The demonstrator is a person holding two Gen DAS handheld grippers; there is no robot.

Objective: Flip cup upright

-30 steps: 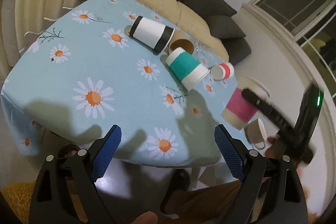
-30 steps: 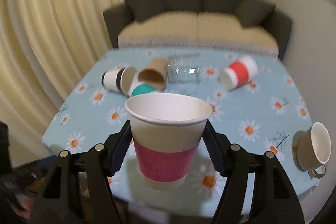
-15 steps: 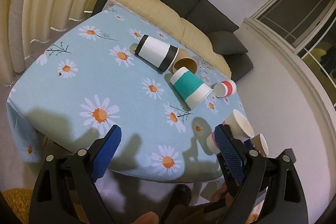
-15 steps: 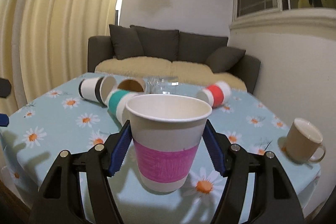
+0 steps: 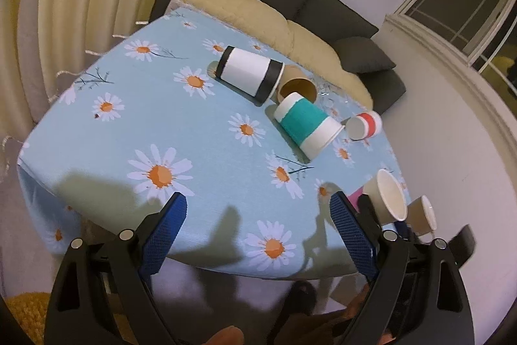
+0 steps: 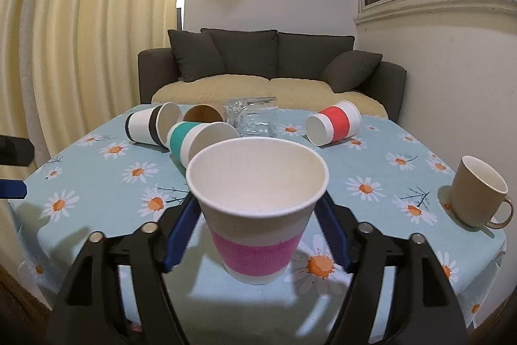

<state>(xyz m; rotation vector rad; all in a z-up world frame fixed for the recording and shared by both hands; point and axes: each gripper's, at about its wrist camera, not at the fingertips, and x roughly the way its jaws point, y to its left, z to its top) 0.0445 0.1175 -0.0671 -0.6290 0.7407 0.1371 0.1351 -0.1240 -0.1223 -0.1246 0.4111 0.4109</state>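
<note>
My right gripper (image 6: 257, 235) is shut on a white paper cup with a pink band (image 6: 257, 212), mouth up, held at the near edge of the table, close to the cloth. The same cup (image 5: 389, 199) shows at the right in the left wrist view, partly behind my left finger. My left gripper (image 5: 258, 225) is open and empty, off the table's near edge. On the table lie a teal-banded cup (image 6: 197, 143), a black-banded cup (image 6: 150, 128), a brown cup (image 6: 203, 115) and a red-banded cup (image 6: 334, 126), all on their sides.
The table wears a light blue daisy cloth (image 6: 371, 157). A beige mug (image 6: 476, 196) stands upright at the right edge. Crumpled clear plastic (image 6: 253, 115) lies at the back middle. A dark sofa (image 6: 271, 70) stands behind the table, curtains on the left.
The right gripper has lowered the pink-banded cup toward the table's near edge and now looks down into its mouth. The left gripper has shifted slightly and stays open.
</note>
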